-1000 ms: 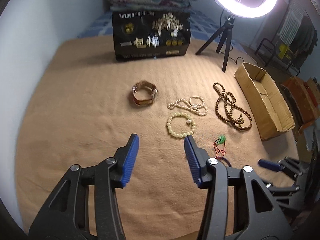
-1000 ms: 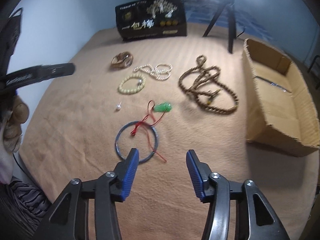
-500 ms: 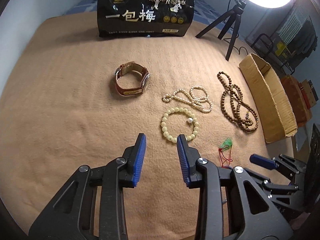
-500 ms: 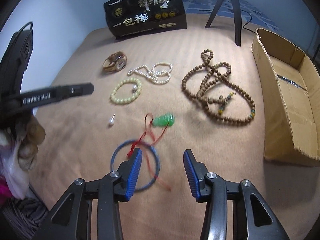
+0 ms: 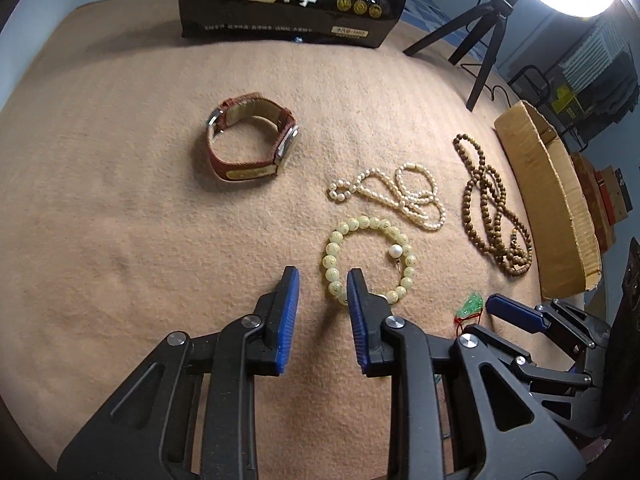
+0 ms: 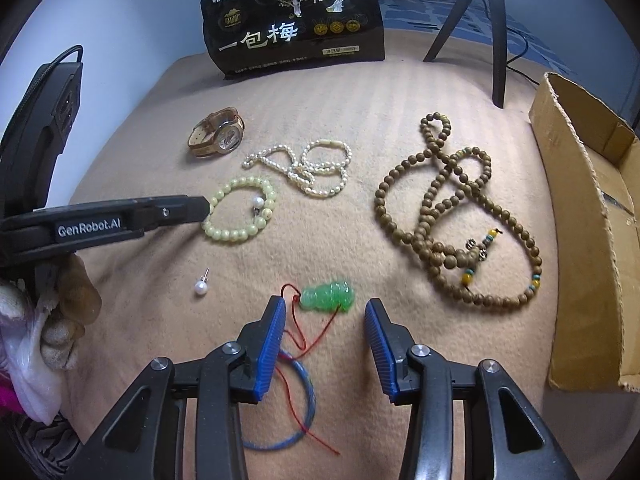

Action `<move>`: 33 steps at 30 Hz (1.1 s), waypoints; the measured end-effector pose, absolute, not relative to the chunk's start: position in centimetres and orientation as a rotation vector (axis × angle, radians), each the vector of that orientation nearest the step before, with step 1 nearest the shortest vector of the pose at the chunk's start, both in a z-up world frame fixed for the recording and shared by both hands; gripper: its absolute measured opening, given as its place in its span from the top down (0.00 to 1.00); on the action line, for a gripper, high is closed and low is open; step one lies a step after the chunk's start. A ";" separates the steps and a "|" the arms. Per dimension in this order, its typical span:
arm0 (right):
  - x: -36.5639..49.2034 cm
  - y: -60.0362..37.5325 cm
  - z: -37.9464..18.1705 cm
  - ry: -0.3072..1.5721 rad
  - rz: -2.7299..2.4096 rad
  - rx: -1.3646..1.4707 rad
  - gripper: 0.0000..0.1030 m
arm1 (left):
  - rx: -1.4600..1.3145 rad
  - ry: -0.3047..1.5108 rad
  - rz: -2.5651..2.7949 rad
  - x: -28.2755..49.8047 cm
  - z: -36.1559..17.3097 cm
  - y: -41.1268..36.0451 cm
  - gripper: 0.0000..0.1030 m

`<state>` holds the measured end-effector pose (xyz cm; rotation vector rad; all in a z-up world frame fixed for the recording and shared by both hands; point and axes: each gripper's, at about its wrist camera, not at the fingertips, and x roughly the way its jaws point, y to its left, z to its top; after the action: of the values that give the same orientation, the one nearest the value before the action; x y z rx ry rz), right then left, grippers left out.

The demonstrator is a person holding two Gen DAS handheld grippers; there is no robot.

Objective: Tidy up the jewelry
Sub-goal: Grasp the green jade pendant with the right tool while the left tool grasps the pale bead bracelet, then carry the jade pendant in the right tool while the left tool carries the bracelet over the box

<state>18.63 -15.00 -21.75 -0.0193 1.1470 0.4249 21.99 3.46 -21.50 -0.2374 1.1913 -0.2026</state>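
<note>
Blue bangle, perhaps half hidden

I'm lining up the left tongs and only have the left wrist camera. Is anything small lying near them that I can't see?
Observer: Yes, a loose pearl stud earring lies on the blanket, apart from the pale green bead bracelet.
Operator: What are the right tongs doing?
Observer: The right tongs are open, one finger on each side of the green pendant, not closed on it.
Operator: Anything beneath them?
Observer: A blue bangle, with the pendant's red cord lying across it.
</note>
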 end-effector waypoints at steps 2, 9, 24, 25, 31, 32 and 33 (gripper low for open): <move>18.8 -14.6 -21.9 1.145 0.424 -0.038 0.58 | -0.231 1.192 -0.205 22.1 -21.6 3.3 0.77; 19.0 -13.8 -22.1 1.135 0.421 -0.091 0.61 | -0.152 1.181 -0.199 22.3 -21.9 1.9 0.85; 18.8 -13.5 -22.2 1.129 0.450 -0.105 0.87 | -0.163 1.166 -0.205 22.8 -22.0 1.6 0.95; 18.8 -13.6 -22.2 1.128 0.451 -0.098 0.87 | -0.165 1.165 -0.205 22.7 -21.9 1.7 0.95; 18.5 -13.8 -22.1 1.108 0.466 -0.110 0.93 | -0.168 1.162 -0.208 22.5 -21.7 1.9 0.95; 18.5 -13.8 -22.0 1.105 0.458 -0.118 0.84 | -0.169 1.162 -0.208 22.4 -21.7 2.0 0.95; 18.4 -13.9 -21.8 1.097 0.453 -0.122 0.65 | -0.171 1.162 -0.208 22.4 -21.6 2.0 0.95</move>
<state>18.39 -13.88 -21.84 -0.1223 1.0967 0.4526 22.39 1.98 -21.65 -0.1708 1.1623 -0.2077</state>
